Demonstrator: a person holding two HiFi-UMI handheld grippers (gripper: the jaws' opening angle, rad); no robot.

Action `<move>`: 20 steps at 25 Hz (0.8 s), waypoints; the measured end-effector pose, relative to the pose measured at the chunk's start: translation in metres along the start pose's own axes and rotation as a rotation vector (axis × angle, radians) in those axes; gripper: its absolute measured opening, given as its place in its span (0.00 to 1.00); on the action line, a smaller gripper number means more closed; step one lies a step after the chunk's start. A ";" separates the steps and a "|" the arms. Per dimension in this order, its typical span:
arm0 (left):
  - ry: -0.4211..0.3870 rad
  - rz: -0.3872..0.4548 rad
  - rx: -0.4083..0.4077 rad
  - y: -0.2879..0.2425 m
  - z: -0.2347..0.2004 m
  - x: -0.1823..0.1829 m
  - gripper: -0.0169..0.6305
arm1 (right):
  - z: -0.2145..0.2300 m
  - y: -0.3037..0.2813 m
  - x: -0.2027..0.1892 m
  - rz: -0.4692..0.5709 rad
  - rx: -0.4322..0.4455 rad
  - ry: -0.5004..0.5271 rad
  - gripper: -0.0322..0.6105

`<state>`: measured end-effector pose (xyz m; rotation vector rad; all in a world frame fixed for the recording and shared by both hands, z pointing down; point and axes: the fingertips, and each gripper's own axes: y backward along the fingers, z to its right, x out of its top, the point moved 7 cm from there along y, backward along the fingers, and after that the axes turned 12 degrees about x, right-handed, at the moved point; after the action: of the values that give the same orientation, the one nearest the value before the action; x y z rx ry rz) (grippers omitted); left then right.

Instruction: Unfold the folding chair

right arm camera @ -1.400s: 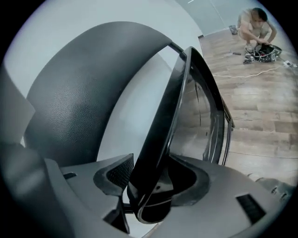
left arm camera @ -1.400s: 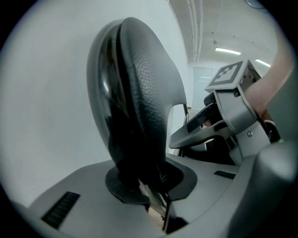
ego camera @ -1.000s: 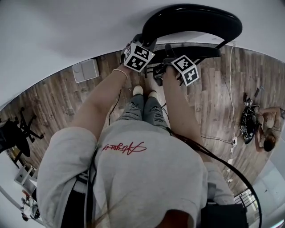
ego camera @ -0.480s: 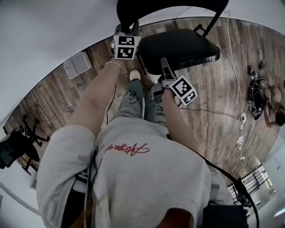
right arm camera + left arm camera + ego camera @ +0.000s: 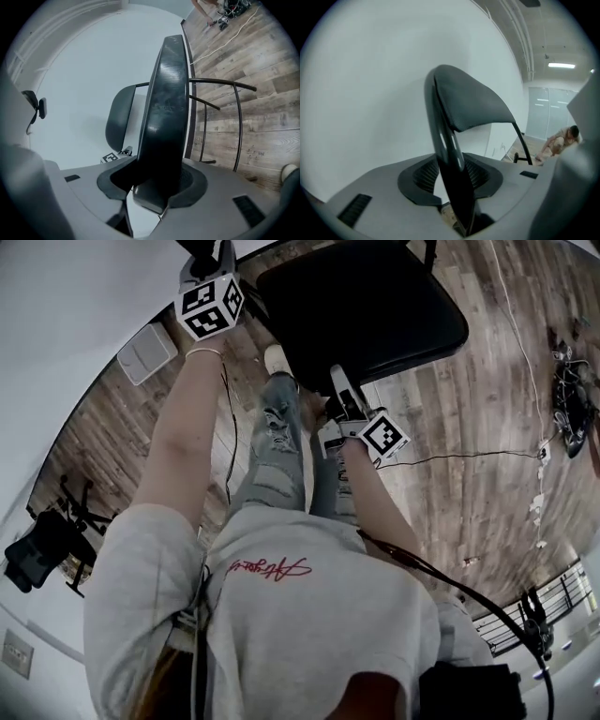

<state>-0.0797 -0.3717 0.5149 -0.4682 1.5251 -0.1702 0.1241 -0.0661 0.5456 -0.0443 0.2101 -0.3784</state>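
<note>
Holding the folding chair (image 5: 375,306) on the wood floor (image 5: 450,446) by the wall (image 5: 75,296): right hand-held gripper (image 5: 154,180) is closing, clamped on its seat edge (image 5: 164,117); left hand-held gripper (image 5: 452,177) is opening, backrest tube (image 5: 446,150) loose between its jaws.

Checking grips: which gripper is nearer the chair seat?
Right. The right gripper, jaws closing, clamps the seat edge; the left gripper, jaws opening, straddles the backrest frame beyond it.

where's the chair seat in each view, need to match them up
head view: seat at top centre, a flat black slab.
left gripper view: not in it; only the backrest shows.
right gripper view: seat at centre, edge-on, rising from the bottom.
shared landmark: wood floor, small patch far right, right side.
</note>
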 end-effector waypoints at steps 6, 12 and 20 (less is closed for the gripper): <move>0.041 0.140 0.110 0.055 -0.009 -0.049 0.49 | 0.055 0.048 -0.017 -0.035 0.035 -0.065 0.35; -0.105 0.009 0.081 0.198 0.061 -0.130 0.08 | 0.073 0.068 -0.027 -0.025 0.094 -0.015 0.36; -0.083 -0.074 -0.074 0.283 0.166 -0.192 0.05 | 0.092 0.078 -0.031 -0.028 0.230 0.024 0.36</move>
<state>0.0214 -0.0103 0.5751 -0.5840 1.4372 -0.1501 0.1436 0.0181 0.6354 0.1844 0.1890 -0.4294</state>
